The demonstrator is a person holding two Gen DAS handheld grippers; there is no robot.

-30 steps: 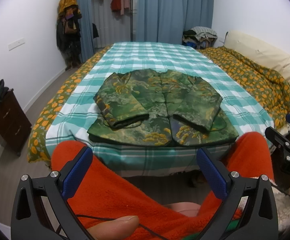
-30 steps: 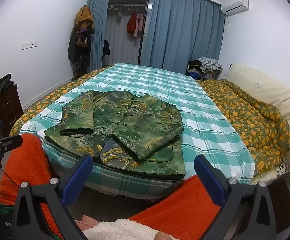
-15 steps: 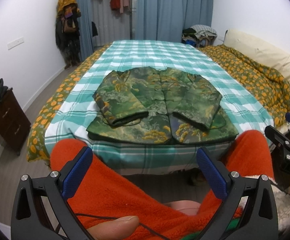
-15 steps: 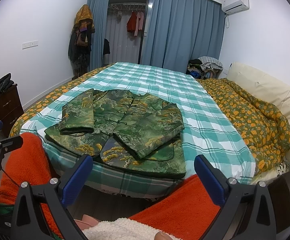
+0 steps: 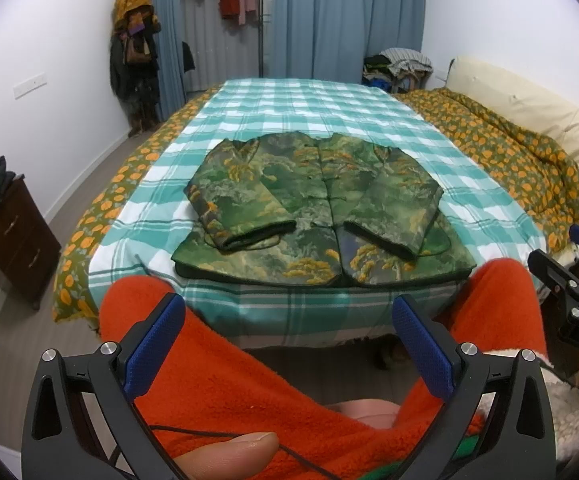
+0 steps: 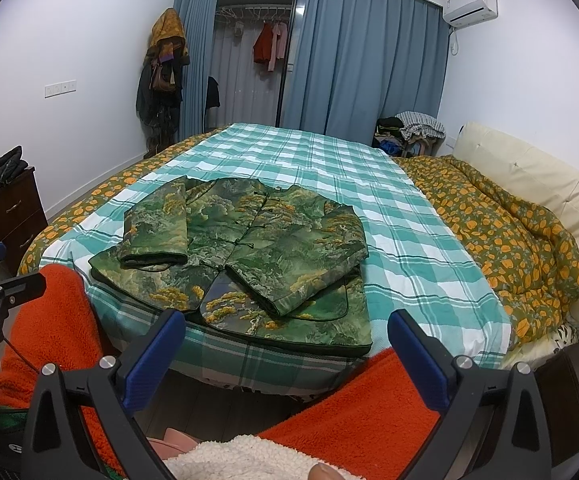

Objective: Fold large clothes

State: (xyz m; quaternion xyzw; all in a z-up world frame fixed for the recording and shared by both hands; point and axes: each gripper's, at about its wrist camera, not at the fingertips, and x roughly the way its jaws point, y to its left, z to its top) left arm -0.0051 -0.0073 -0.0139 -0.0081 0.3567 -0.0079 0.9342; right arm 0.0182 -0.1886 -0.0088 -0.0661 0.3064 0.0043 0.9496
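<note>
Between the wide-spread blue pads of the left gripper (image 5: 289, 348) lies nothing but air and the person's orange fleece trousers (image 5: 217, 384); the right gripper (image 6: 285, 356) stands just as wide and just as empty, held low over the lap. Neither touches the cloth. Compared with a second ago, both views have barely shifted: the jacket sits slightly lower in the left view, and its shape is unchanged. That suggests a pause between folds, with the grippers drawn back from the bed rather than working.

One green patterned jacket (image 5: 317, 216) lies flat near the foot edge of the bed, on the teal checked sheet (image 5: 301, 104), front up and buttoned. Its two sleeves are folded inward across the chest, the cuffs pointing toward the hem. Judged from this, the sleeve folds are done and the body fold, hem to collar, is left.

Counted: two grippers, one jacket, two folded sleeves, one orange-flowered quilt (image 6: 501, 224) bunched along the right side, one dark cabinet (image 6: 13, 208) at the left wall.
</note>
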